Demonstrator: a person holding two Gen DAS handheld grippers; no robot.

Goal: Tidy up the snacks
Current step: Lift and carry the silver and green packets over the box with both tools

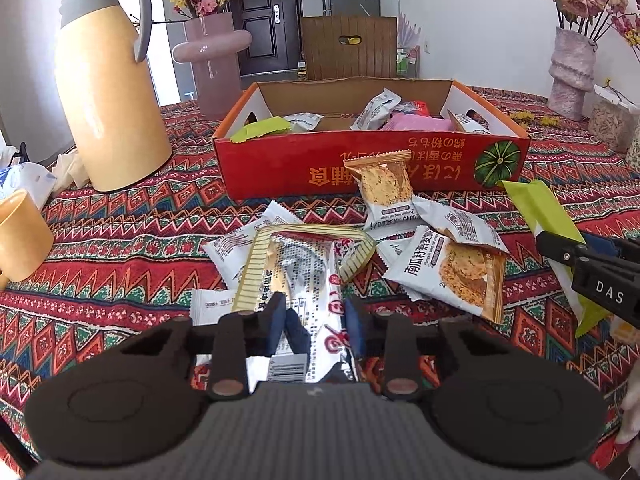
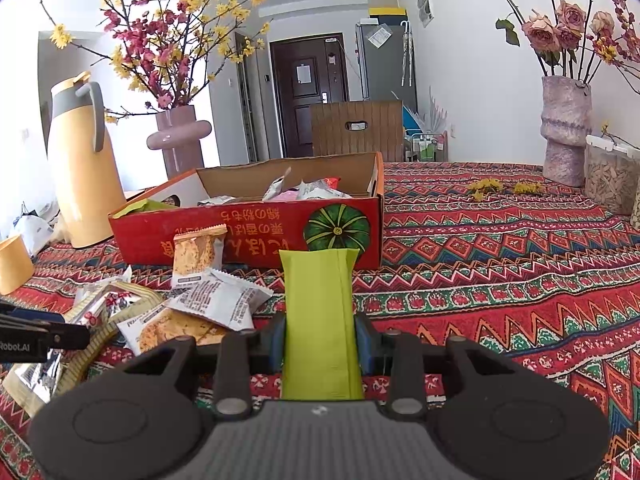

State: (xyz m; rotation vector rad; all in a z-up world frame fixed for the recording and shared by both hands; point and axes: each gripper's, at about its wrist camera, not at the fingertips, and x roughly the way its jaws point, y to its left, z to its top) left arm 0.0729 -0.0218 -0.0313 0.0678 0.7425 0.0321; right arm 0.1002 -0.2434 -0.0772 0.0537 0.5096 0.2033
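My left gripper (image 1: 316, 320) is shut on a silver snack packet with gold striped edges (image 1: 304, 264), low over the patterned tablecloth. Several white oat-crisp packets (image 1: 448, 268) lie in a loose pile just beyond it. Behind them stands an open red cardboard box (image 1: 280, 164) with several snacks inside. My right gripper (image 2: 320, 340) is shut on a long lime-green packet (image 2: 318, 300), which points toward the box (image 2: 248, 240). In the left wrist view that green packet (image 1: 536, 208) and the right gripper (image 1: 560, 252) are at the right edge. The left gripper (image 2: 76, 336) enters the right wrist view from the left, beside the pile (image 2: 216, 296).
A tall yellow thermos jug (image 1: 108, 92) and a yellow cup (image 1: 20, 236) stand at the left. A pink vase (image 1: 216, 60) is behind the box, with a wooden chair (image 1: 348, 46) beyond. A rough vase of roses (image 2: 564, 132) and a seed container (image 2: 612, 180) stand far right.
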